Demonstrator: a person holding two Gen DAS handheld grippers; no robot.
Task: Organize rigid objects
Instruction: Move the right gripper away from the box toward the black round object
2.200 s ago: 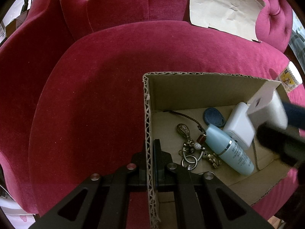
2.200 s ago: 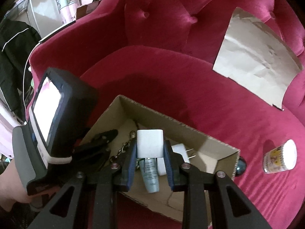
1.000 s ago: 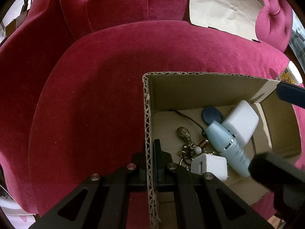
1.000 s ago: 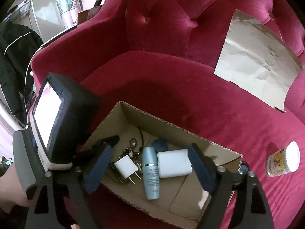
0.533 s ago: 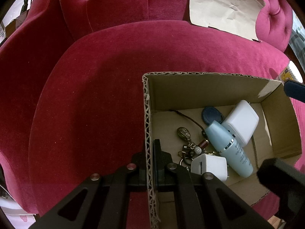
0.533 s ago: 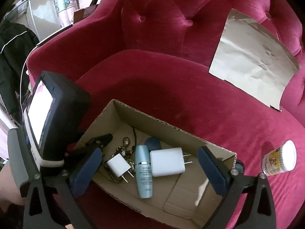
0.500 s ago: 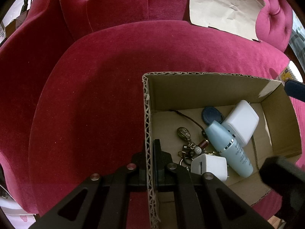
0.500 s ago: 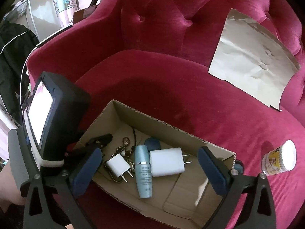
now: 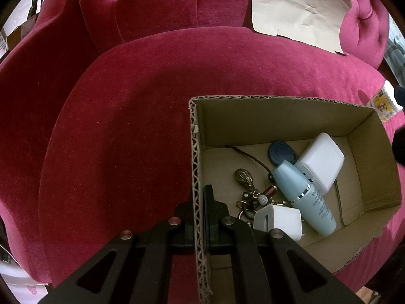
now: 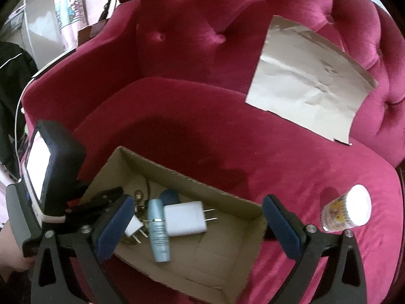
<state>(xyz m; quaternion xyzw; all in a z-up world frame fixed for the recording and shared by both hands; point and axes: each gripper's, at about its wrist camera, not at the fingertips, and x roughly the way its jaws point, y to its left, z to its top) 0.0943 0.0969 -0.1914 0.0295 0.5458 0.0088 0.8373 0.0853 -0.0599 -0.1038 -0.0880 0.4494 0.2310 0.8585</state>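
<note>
Small charger (image 9: 278,221) now in box (image 9: 278,116).

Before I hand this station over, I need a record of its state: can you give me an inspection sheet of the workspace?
Surface: red velvet sofa seat.
Job's things: cardboard box holds large white charger, small white charger, blue bottle, keychain, blue fob; a cotton-swab tub stands outside it.
Clutter: creased paper sheet against the backrest.
Grippers: left gripper shut on the box wall; right gripper open, empty.
Cables: nothing seen.
Surroundings: dark jacket at left.
</note>
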